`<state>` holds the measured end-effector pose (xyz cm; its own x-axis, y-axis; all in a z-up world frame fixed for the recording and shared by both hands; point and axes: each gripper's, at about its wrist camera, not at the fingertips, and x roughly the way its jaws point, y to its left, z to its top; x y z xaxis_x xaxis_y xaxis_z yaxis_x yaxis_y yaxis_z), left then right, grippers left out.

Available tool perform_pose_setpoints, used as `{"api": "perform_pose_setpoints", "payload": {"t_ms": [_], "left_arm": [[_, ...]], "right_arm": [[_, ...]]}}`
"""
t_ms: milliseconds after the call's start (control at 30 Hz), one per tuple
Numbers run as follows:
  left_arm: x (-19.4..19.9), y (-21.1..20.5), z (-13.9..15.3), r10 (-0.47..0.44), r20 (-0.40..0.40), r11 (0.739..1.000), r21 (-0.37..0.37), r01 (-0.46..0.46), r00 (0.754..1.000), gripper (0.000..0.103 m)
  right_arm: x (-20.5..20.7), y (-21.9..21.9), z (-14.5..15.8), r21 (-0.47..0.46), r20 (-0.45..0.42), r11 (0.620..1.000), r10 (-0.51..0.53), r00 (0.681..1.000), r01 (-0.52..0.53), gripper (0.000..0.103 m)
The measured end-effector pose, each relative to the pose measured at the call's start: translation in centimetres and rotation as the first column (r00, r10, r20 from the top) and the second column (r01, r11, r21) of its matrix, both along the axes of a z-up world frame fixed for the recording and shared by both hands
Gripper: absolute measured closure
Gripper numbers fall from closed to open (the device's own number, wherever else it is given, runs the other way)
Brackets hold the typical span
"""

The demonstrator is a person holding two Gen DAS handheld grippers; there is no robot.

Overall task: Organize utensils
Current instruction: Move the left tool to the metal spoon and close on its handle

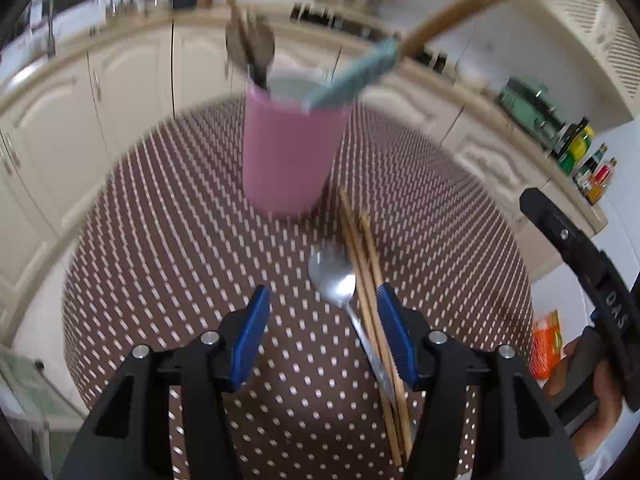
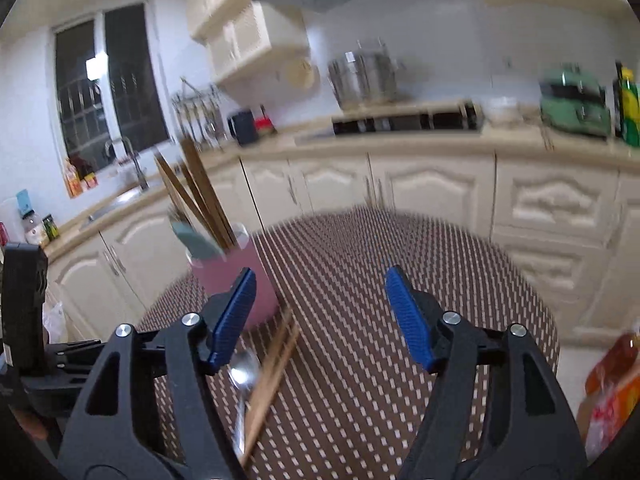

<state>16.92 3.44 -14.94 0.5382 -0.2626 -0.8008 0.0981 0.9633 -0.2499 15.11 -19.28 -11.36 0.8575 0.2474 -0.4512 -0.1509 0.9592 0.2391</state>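
Left gripper (image 1: 322, 304) hangs wide open over the dotted table (image 1: 160, 240), holding nothing; the spoon (image 1: 334, 278) and loose chopsticks (image 1: 366, 264) lie just inside its right finger. Straight ahead stands the pink cup (image 1: 290, 152), utensils already poking out. Right gripper (image 2: 320, 300) is spread wide and empty too, cup ahead-left, spoon and chopsticks under its left finger.

Around me: brown dotted tablecloth (image 2: 360, 280); cream cabinets (image 2: 432, 196) far; steel pot (image 2: 364, 76) on stove (image 2: 404, 122); green appliance (image 2: 574, 106) and bottles (image 1: 580, 148) far right; window (image 2: 108, 88) far left.
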Motion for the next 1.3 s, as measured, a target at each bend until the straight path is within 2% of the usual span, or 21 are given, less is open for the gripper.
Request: {"api": "perform_pose_setpoints", "payload": {"t_ms": [133,333,600,933,1167,1300], "left_arm": [[0.8,-1.2,-1.5,-0.009,-0.065,0.999,0.031,0.011,0.998,0.048],[1.6,-2.2,-3.5,0.001,-0.144,0.998,0.069,0.009,0.990,0.048],[1.9,-4.0,-3.9,0.003,-0.143,0.983,0.183,0.023,0.990,0.048],[5.7,-4.4,-3.6,0.034,-0.177,0.984,0.176,-0.003,0.984,0.048],[6.2,-4.9,-3.9,0.033,-0.192,0.986,0.169,0.000,0.981,0.048],[7.2,-6.1,-4.4,0.033,-0.168,0.975,0.221,0.006,0.985,0.048]], "right_arm": [[0.3,-0.4,-2.4,0.028,-0.091,1.000,0.011,0.996,-0.009,0.034],[0.2,-0.9,-4.8,0.059,-0.147,0.998,0.027,0.989,-0.018,0.033],[0.2,-1.1,-6.2,0.098,-0.184,0.995,0.039,0.982,-0.021,0.032],[0.6,-1.4,-7.3,0.129,-0.220,0.991,0.045,0.975,-0.017,0.032],[1.2,-2.3,-8.0,0.183,-0.261,0.983,0.052,0.964,-0.004,0.032],[1.3,-2.6,-8.2,0.192,-0.270,0.981,0.057,0.961,-0.004,0.032]]}}
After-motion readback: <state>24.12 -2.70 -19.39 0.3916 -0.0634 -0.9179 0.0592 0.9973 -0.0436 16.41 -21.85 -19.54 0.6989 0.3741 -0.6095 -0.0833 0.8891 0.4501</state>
